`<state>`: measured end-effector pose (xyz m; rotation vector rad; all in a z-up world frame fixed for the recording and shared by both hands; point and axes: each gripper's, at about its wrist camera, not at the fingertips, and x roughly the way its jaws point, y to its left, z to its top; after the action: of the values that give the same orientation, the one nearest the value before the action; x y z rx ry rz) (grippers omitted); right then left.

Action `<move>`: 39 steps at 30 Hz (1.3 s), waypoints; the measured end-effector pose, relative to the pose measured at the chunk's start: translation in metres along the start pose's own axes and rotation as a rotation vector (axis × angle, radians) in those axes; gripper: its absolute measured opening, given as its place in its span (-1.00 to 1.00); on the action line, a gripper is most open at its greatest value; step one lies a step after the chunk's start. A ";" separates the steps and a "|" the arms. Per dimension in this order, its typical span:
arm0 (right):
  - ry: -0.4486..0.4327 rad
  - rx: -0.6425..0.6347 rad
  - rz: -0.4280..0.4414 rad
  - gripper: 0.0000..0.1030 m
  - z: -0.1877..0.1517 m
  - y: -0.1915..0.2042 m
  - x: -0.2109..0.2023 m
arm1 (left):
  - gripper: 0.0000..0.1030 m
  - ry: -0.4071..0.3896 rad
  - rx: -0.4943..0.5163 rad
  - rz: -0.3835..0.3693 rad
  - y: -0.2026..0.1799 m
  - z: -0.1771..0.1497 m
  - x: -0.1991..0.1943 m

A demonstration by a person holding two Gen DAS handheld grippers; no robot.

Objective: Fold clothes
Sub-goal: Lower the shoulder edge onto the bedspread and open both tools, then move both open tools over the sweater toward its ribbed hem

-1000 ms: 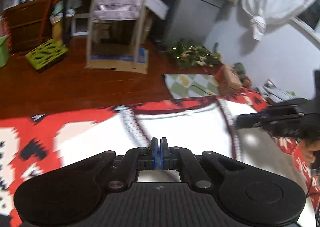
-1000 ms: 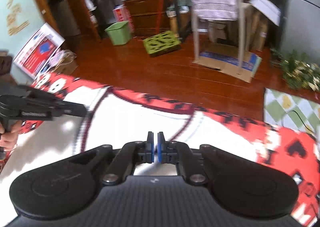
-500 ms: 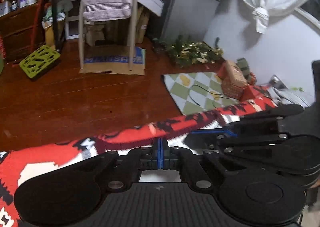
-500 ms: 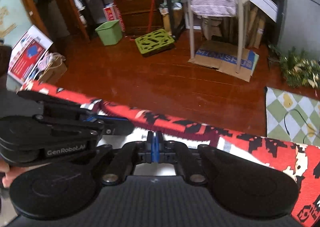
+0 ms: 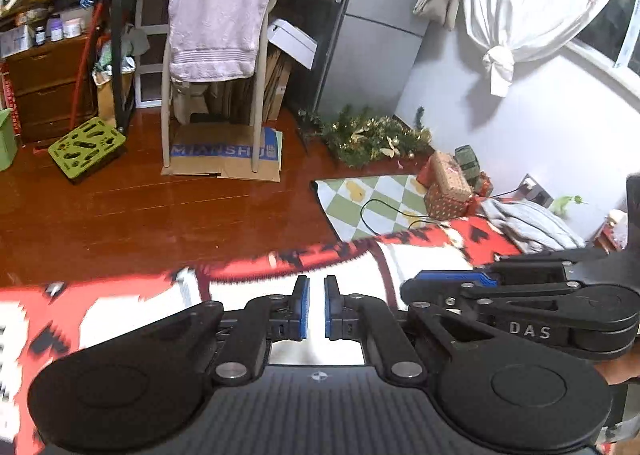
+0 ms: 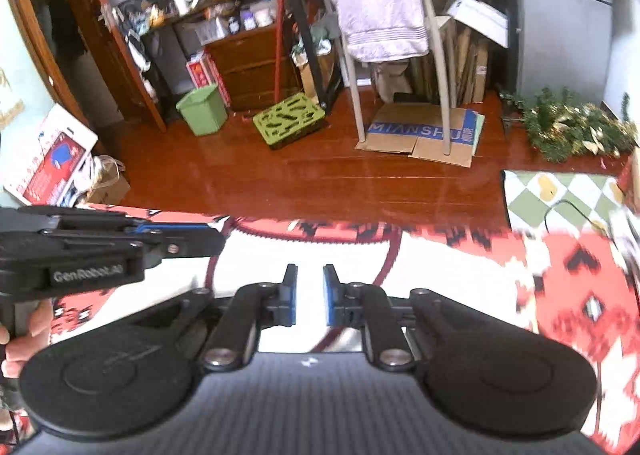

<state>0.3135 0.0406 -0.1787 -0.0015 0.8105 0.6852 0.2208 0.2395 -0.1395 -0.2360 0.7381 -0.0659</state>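
Two grippers — our left gripper [image 5: 316, 307] and right gripper [image 6: 310, 295] — have their blue pads apart, holding nothing. We see the red and white sweater [image 6: 460, 271] spread flat under both, reaching toward 12 o'clock, with the right gripper at 3 o'clock in the left view.

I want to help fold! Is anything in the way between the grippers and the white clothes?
Nothing visible is. The left gripper and right gripper, both open, sit directly over the white garment on the red patterned blanket.
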 end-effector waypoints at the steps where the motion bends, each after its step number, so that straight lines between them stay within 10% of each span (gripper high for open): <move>1: -0.010 0.008 0.000 -0.61 -0.012 0.003 -0.013 | -0.90 -0.010 -0.013 -0.002 -0.002 -0.007 -0.010; 7: -0.028 0.022 -0.051 -0.42 -0.087 0.026 -0.075 | -0.62 -0.023 -0.132 0.024 -0.012 -0.054 -0.058; 19: 0.058 -0.048 -0.062 0.04 -0.191 0.070 -0.143 | -0.42 0.074 -0.048 0.114 -0.042 -0.146 -0.100; 26: 0.041 -0.049 -0.064 0.48 -0.203 0.063 -0.175 | -0.32 0.094 -0.049 0.154 -0.064 -0.184 -0.120; 31: 0.021 -0.060 -0.076 0.79 -0.213 0.058 -0.193 | 0.25 0.052 -0.066 0.201 -0.075 -0.197 -0.135; 39: 0.014 -0.081 -0.076 0.99 -0.234 0.066 -0.203 | 0.58 0.033 -0.102 0.232 -0.081 -0.209 -0.152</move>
<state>0.0214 -0.0810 -0.1902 -0.1094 0.7916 0.6461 -0.0302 0.1430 -0.1692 -0.2452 0.7986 0.1885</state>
